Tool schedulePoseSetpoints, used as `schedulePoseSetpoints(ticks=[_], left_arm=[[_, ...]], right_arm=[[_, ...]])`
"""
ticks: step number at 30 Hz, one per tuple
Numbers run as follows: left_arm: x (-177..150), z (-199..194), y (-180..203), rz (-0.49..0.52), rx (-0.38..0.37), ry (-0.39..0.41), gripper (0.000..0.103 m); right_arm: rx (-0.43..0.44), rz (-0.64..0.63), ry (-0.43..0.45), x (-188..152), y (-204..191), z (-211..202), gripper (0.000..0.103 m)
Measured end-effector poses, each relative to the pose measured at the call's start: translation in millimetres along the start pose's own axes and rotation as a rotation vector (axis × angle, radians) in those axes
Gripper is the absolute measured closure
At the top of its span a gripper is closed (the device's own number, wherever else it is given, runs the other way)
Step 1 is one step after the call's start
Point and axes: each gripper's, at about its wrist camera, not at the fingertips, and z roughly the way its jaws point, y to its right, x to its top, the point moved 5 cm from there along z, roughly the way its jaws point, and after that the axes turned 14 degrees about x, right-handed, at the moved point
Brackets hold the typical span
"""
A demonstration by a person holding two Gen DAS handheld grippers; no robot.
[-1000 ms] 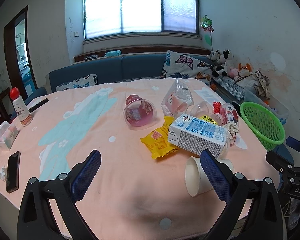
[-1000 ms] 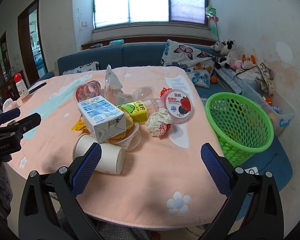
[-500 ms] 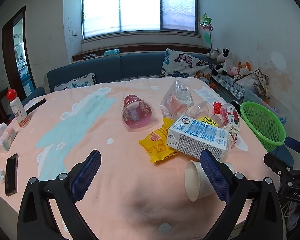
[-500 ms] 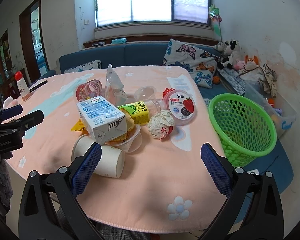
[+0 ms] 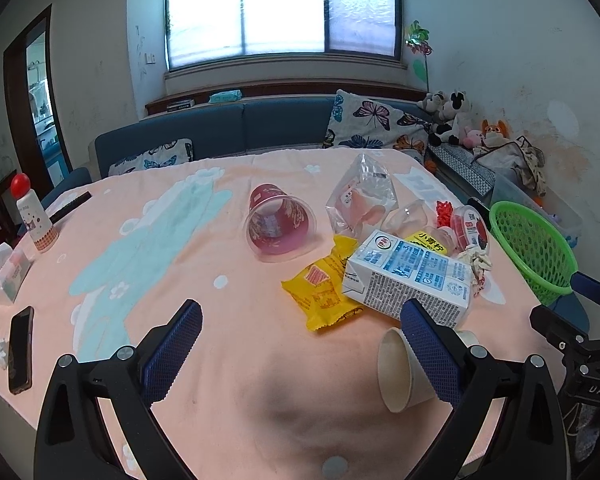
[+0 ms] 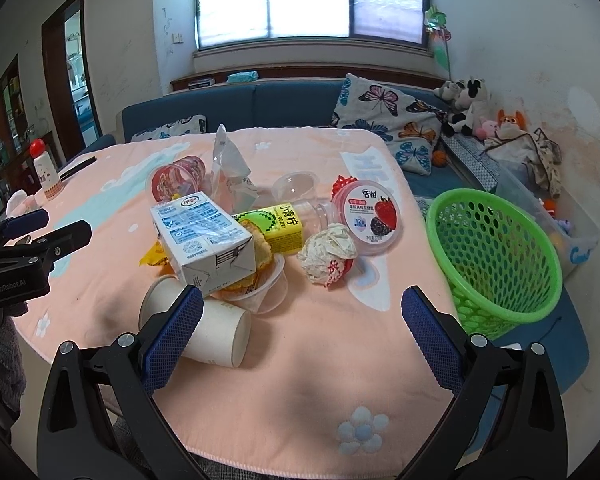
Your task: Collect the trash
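Note:
A heap of trash lies on the pink tablecloth (image 5: pixel 236 320): a white-blue milk carton (image 5: pixel 408 276) (image 6: pixel 204 236), a yellow wrapper (image 5: pixel 324 292), a paper cup (image 5: pixel 400 372) (image 6: pixel 208 328) on its side, a red plastic cup (image 5: pixel 280 224), a clear bag (image 5: pixel 364 196), a yoghurt tub (image 6: pixel 374 216), a crumpled paper ball (image 6: pixel 330 252). The green basket (image 6: pixel 496 256) (image 5: pixel 532 252) stands off the table's right side. My left gripper (image 5: pixel 300 344) hovers open before the heap, its right finger over the paper cup. My right gripper (image 6: pixel 302 328) is open, nearer the basket.
A phone (image 5: pixel 20 348), a tissue pack (image 5: pixel 8 276) and a red-capped bottle (image 5: pixel 32 216) sit at the table's left edge. A blue sofa (image 5: pixel 236 128) with butterfly cushions and plush toys (image 6: pixel 464 104) runs behind. A clear storage bin (image 6: pixel 560 216) stands beyond the basket.
Both grippers have risen and drifted slightly forward toward the heap; the trash sits a little lower in each view. Nothing was taken hold of.

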Motion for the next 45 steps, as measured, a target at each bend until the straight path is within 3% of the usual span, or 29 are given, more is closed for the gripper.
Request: schedulePoseSetpoints(ticks=[16, 24, 31, 45], left_arm=[[7.3, 27.5, -2.6, 0.006, 0.002, -0.044, 0.007], [16.9, 42.8, -8.4, 0.008, 0.006, -0.051, 0.007], [29.3, 57.5, -21.6, 0.000, 0.004, -0.063, 0.007], [22.8, 72.7, -33.4, 0.009, -0.108, -0.110, 0.010]], right_arm=[[0.075, -0.079, -0.051, 13.2, -6.0, 25.9, 0.005], [0.174, -0.116, -0.096, 24.3, -16.4, 42.3, 0.005], [0.285, -0.155, -0.167, 40.4, -28.3, 64.0, 0.014], [0.430, -0.316, -0.330, 49.5, -61.9, 118.5, 0.024]])
